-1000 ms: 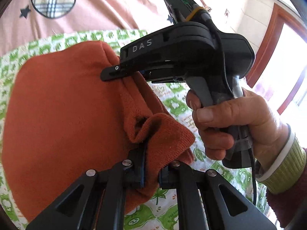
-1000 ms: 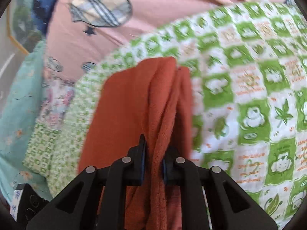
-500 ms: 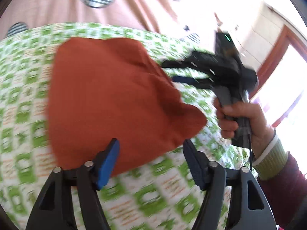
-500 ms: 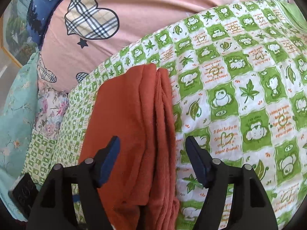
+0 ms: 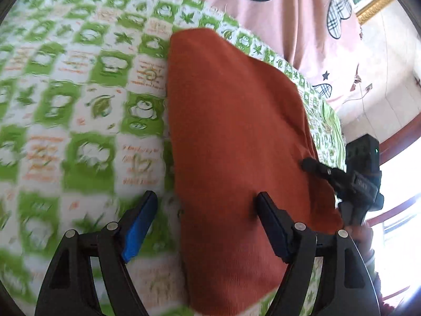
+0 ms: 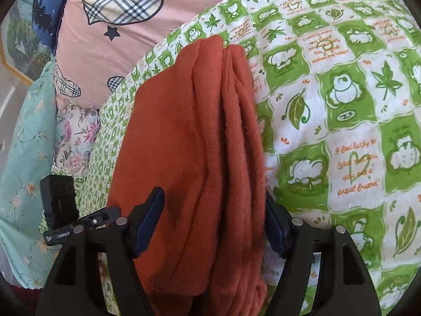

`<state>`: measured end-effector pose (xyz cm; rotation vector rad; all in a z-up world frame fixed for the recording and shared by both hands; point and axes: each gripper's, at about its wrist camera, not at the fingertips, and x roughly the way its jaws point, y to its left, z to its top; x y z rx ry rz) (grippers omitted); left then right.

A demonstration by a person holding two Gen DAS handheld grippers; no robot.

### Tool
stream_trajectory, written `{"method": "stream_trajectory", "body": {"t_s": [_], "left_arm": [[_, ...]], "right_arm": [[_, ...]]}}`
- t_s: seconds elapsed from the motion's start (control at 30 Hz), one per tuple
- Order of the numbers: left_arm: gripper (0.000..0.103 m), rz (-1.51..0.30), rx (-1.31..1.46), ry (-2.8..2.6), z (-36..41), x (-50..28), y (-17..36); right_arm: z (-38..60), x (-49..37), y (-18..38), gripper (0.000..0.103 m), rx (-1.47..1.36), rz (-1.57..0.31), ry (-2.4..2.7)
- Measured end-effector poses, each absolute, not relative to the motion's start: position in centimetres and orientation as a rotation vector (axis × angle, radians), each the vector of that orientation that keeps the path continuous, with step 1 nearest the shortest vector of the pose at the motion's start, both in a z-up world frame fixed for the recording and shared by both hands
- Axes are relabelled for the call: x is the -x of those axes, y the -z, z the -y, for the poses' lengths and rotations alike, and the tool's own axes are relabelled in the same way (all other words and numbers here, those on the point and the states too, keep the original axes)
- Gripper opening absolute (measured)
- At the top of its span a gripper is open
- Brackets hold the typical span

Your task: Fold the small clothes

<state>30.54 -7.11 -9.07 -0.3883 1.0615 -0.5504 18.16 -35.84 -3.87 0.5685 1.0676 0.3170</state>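
A folded rust-orange garment (image 5: 236, 131) lies on the green-and-white checked quilt (image 5: 86, 110). My left gripper (image 5: 206, 205) hovers over its near left edge. Its jaws are still opening, one finger over the quilt and the other over the cloth, and nothing is pinched. In the right wrist view the garment (image 6: 184, 144) shows its stacked folded edges running away from me. My right gripper (image 6: 213, 208) straddles those layers. Its jaws are closing slightly, and the pads (image 6: 150, 218) stand clear of the cloth. One of the right gripper's fingers (image 5: 315, 167) touches the garment's far right side.
A pink cover with plaid hearts (image 6: 118, 8) lies beyond the quilt. Teal floral fabric (image 6: 29, 144) hangs at the left. A wall and a wooden door frame (image 5: 394, 142) stand at the right. The person's hand (image 5: 360, 234) holds the right tool.
Both grippers were shut on the orange garment a second ago and have let go and opened. The left one has swung sideways to the garment's left edge, and the cloth now lies flat.
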Motion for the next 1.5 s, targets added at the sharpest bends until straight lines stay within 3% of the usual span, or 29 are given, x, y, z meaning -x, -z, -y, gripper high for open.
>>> {"method": "stream_trajectory", "body": {"t_s": [0.03, 0.07, 0.13, 0.27, 0.57, 0.8, 0.97, 1.1, 1.23, 1.3, 1.37, 1.43, 1.5], "left_arm": [[0.060, -1.050, 0.379, 0.566, 7.6, -31.1, 9.0], [0.048, -1.055, 0.375, 0.591, 8.0, -31.2, 9.1], [0.036, -1.065, 0.366, 0.595, 8.9, -30.9, 9.3], [0.028, -0.986, 0.347, 0.598, 8.4, -28.7, 7.2], [0.027, -0.867, 0.355, 0.471, -2.6, -17.9, 1.8], [0.028, -0.925, 0.390, 0.359, -10.2, -11.5, 4.5], [0.045, -0.984, 0.497, 0.331, -12.8, -12.5, 8.3], [0.054, -0.903, 0.483, 0.293, -14.5, -14.7, 7.4], [0.054, -0.895, 0.565, 0.281, -16.9, -19.6, 8.1], [0.048, -0.918, 0.618, 0.266, -17.9, -22.7, 9.0], [0.036, -0.925, 0.663, 0.257, -18.8, -25.2, 9.5], [0.015, -0.923, 0.709, 0.242, -19.6, -27.8, 9.6], [0.006, -0.906, 0.715, 0.232, -19.8, -29.4, 9.0]], "right_arm": [[35.8, -18.2, 4.0, 0.050, -0.567, -1.077, -0.315], [35.6, -18.4, 4.3, 0.040, -0.576, -1.101, -0.322], [35.2, -18.3, 4.2, 0.032, -0.595, -1.105, -0.332], [32.4, -16.9, 1.5, 0.026, -0.538, -1.069, -0.384], [19.8, -13.4, 1.0, 0.025, -0.511, -1.074, -0.657], [13.6, -12.2, 4.4, 0.026, -0.456, -1.163, -0.684], [13.9, -11.2, 4.2, 0.052, -0.364, -1.200, -0.574], [15.0, -9.9, 1.6, 0.055, -0.294, -1.112, -0.473], [15.7, -8.6, 0.0, 0.055, -0.334, -1.052, -0.437], [15.7, -8.0, -0.3, 0.055, -0.358, -1.041, -0.442], [15.8, -7.4, -0.4, 0.055, -0.369, -1.041, -0.437], [15.4, -7.2, -0.5, 0.055, -0.369, -1.046, -0.427], [14.9, -7.0, -0.9, 0.055, -0.341, -1.043, -0.421]]}}
